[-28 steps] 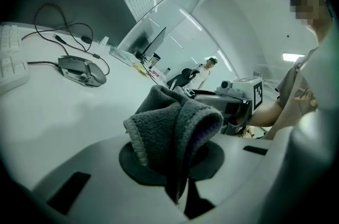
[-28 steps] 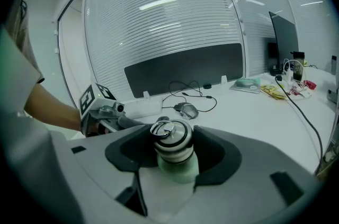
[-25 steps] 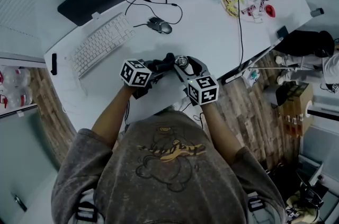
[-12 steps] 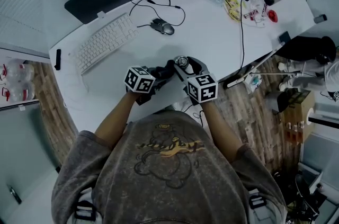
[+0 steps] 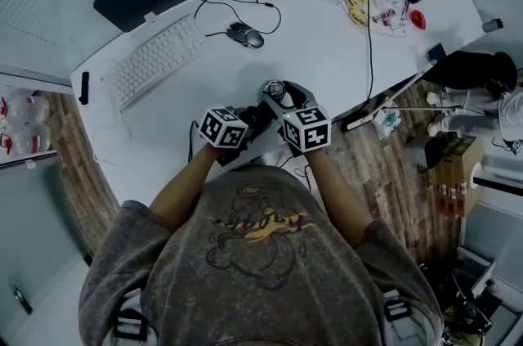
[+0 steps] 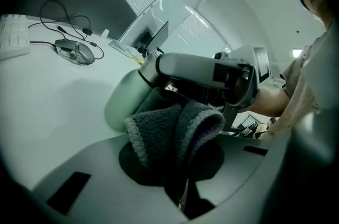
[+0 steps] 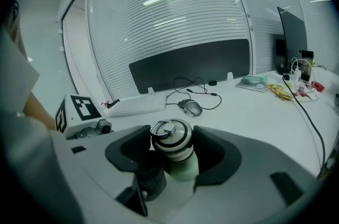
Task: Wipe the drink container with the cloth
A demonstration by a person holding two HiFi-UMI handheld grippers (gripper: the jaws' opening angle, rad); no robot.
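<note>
Both tongs are occupied above the near edge of the white desk (image 5: 327,50): one holds the drink container, the other holds the cloth against it

The right gripper (image 5: 276,95) has its jaws closed on either side of the pale green drink container (image 7: 183,167), just under its metal ring-topped lid (image 7: 170,137), lid end up. The left gripper (image 6: 183,191) has its jaws pinched narrow on a folded dark grey cloth (image 6: 169,135), which bulges forward from them and lies against the container's side, directly below the right gripper's arm. Whether the container's base rests on the desk cannot be told. A keyboard (image 5: 155,58) and a corded mouse (image 5: 245,34) lie farther back on the desk, well apart from the grippers
</note>
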